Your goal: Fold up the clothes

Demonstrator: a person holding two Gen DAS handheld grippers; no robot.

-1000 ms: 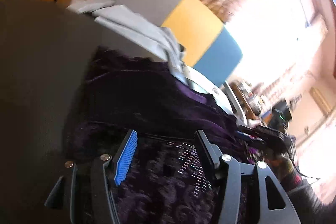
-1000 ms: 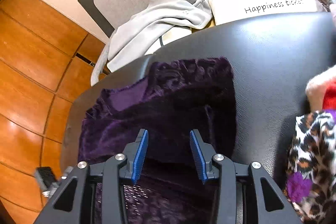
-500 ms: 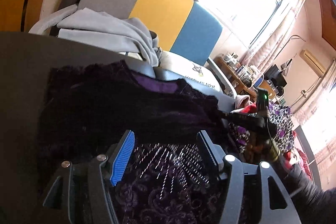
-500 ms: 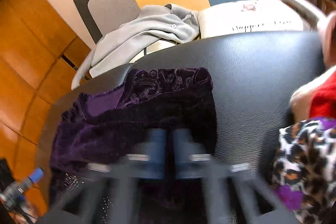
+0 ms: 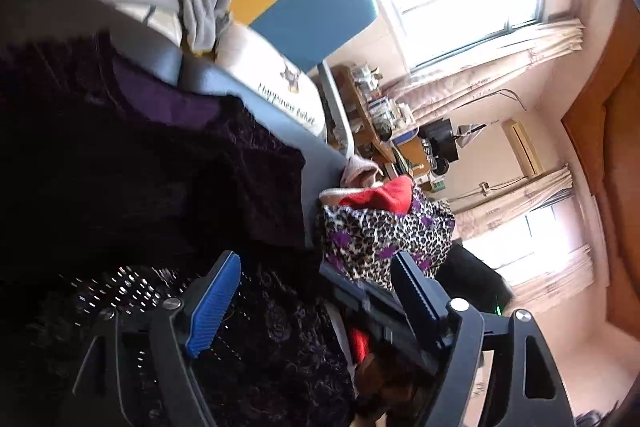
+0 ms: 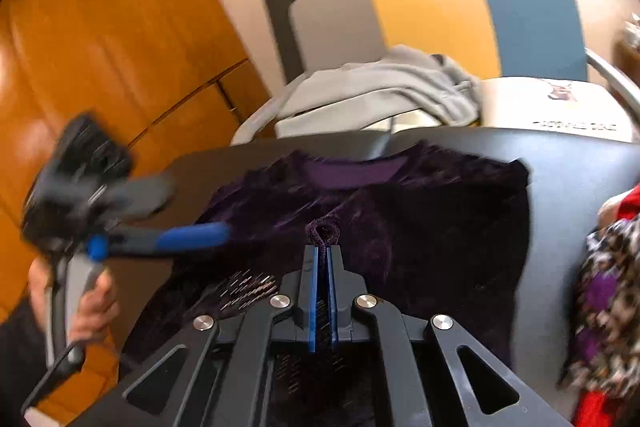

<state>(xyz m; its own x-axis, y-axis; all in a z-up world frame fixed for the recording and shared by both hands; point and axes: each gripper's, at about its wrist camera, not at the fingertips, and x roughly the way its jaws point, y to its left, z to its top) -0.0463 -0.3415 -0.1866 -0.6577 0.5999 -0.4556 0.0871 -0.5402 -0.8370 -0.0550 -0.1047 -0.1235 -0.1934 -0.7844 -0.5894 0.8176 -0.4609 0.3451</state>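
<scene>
I judge a fold underway: my right tongs pinch the purple velvet garment at frame centre on the dark desk, left tongs just spread empty, next needing a carry-over

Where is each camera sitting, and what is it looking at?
Left wrist: rides the left claw, open over the purple top, facing the windows; only its own fingers show.
Right wrist: rides the right claw, shut on a pinch of that top; a hand shows.
Both see the top and grey garment.
</scene>
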